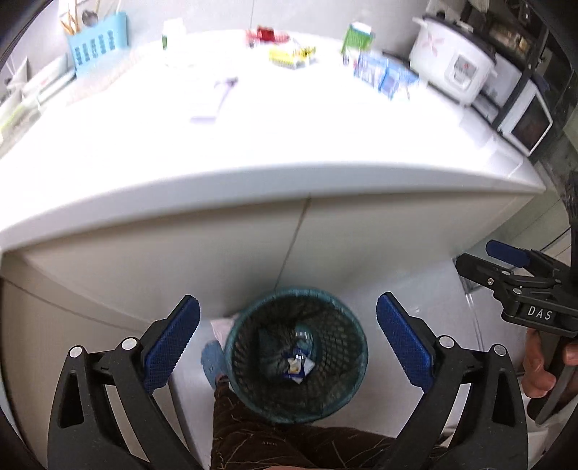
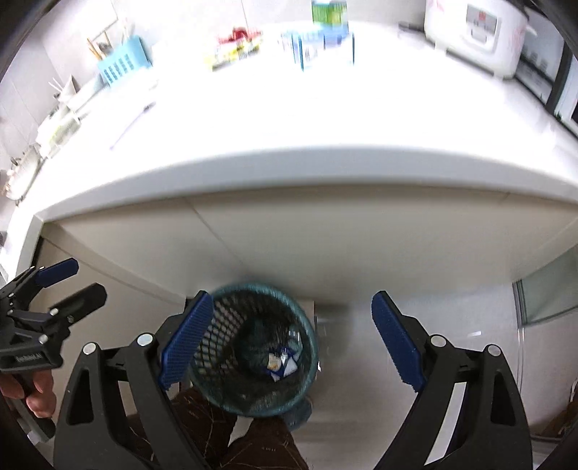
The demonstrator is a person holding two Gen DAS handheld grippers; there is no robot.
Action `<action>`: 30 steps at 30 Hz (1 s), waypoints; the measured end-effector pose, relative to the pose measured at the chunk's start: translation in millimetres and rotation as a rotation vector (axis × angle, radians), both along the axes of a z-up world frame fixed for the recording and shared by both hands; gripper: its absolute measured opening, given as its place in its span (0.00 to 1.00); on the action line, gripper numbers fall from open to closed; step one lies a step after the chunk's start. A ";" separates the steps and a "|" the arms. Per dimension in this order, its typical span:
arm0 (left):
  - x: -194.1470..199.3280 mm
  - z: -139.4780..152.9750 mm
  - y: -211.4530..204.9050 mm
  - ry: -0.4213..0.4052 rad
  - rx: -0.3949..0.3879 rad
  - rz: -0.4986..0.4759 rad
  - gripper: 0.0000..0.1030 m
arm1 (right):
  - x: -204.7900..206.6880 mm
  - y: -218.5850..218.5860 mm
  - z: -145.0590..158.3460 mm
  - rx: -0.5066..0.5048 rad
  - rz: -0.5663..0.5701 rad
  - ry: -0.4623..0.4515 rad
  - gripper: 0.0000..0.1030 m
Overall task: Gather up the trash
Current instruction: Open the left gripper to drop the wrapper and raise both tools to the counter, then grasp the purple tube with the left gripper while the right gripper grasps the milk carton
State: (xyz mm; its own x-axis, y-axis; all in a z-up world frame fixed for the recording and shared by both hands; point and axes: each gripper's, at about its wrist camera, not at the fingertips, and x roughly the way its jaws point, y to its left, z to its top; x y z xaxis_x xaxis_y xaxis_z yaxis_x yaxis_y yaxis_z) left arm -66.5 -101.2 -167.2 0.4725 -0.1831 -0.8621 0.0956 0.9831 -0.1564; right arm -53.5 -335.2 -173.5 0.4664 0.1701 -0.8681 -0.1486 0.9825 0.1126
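Note:
A teal mesh wastebasket (image 1: pixel 295 356) stands on the floor against the white counter's base, with a blue-and-white wrapper (image 1: pixel 298 367) lying in its bottom. My left gripper (image 1: pixel 287 341) hangs open and empty above the basket. In the right wrist view the basket (image 2: pixel 254 349) and wrapper (image 2: pixel 281 363) sit between the fingers of my right gripper (image 2: pixel 289 340), also open and empty. Each gripper shows at the other view's edge: the right one (image 1: pixel 520 274), the left one (image 2: pixel 54 285). On the counter lie a yellow packet (image 1: pixel 290 56), a red wrapper (image 1: pixel 265 34) and blue-and-white packets (image 1: pixel 384 74).
The white counter (image 1: pixel 253 152) carries a blue holder (image 1: pixel 97 43) at the back left, a green carton (image 1: pixel 357 36), a rice cooker (image 1: pixel 455 61) and a microwave (image 1: pixel 523 119) at the right. My leg (image 1: pixel 253 430) and foot (image 1: pixel 213 361) stand beside the basket.

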 end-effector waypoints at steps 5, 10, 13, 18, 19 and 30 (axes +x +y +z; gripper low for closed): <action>15.5 47.6 15.5 -0.077 -0.015 0.046 0.94 | 14.8 5.3 34.6 0.003 -0.005 -0.080 0.89; 34.3 86.2 23.4 -0.129 -0.006 0.075 0.94 | 29.9 9.7 66.7 -0.007 -0.005 -0.152 0.91; 45.5 104.4 26.4 -0.152 0.002 0.084 0.94 | 43.2 11.1 89.3 -0.011 -0.011 -0.183 0.93; 61.9 120.2 30.1 -0.165 0.007 0.078 0.94 | 66.5 14.3 110.4 -0.025 -0.005 -0.206 0.93; 66.2 120.6 30.9 -0.161 0.010 0.080 0.94 | 73.4 15.1 114.3 -0.033 -0.003 -0.208 0.93; 115.7 112.6 45.0 -0.088 0.031 0.088 0.94 | 146.1 20.6 120.9 -0.088 0.029 -0.158 0.93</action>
